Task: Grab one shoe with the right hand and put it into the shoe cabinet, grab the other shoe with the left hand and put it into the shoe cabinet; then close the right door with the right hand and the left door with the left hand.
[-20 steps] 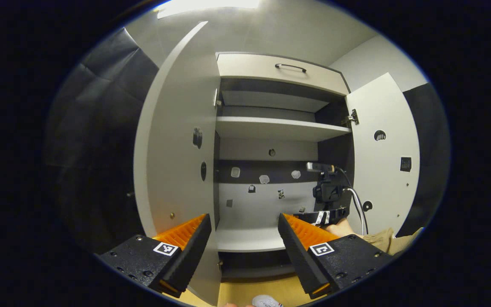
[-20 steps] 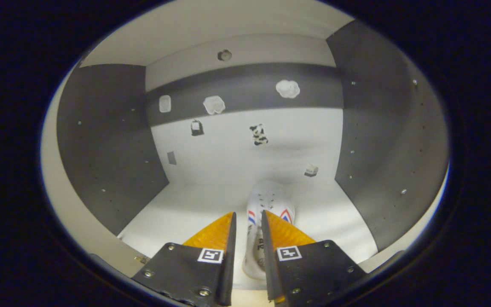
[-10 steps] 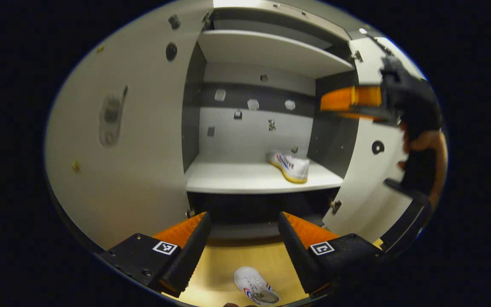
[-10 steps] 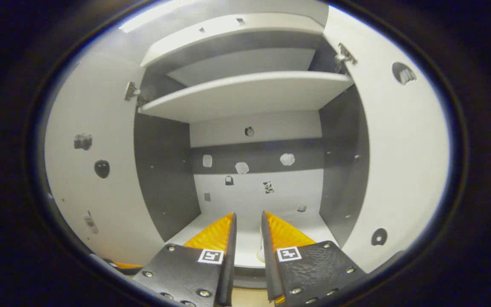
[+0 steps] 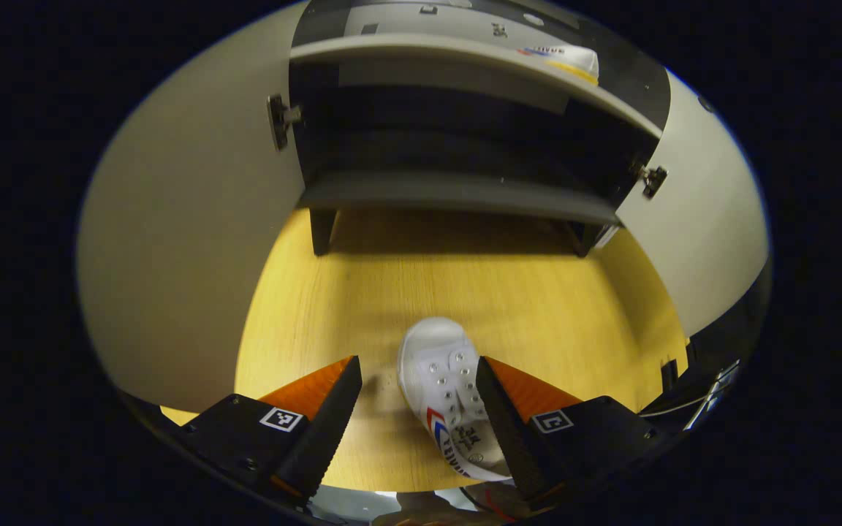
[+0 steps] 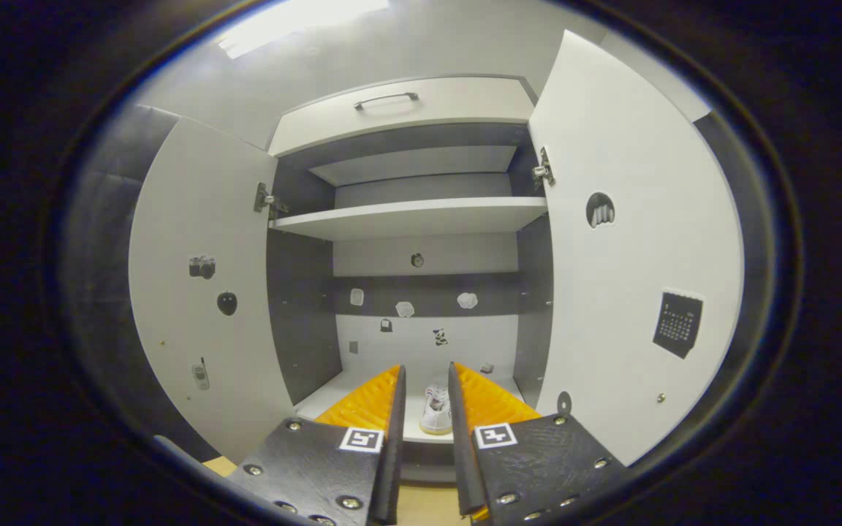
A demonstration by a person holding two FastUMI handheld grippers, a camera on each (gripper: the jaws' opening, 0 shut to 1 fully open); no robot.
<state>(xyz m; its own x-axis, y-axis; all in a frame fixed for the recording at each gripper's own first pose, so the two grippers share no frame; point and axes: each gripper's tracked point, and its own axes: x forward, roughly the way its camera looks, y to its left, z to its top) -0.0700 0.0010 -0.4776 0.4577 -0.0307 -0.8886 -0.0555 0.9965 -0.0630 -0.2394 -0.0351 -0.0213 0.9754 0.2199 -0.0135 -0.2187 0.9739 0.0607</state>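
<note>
Left gripper view: the left hand-held gripper [image 5: 414, 387] has its fingers wide apart above a white shoe [image 5: 450, 398] lying on the yellow wooden floor [image 5: 465, 292], close to the right finger. Right gripper view: the right hand-held gripper [image 6: 427, 391] has its fingers near each other, holding nothing. Beyond them, the other shoe [image 6: 435, 410] sits on the lower shelf [image 6: 319, 398] of the shoe cabinet [image 6: 406, 109], with the left door [image 6: 202, 307] and right door [image 6: 633, 256] both open.
</note>
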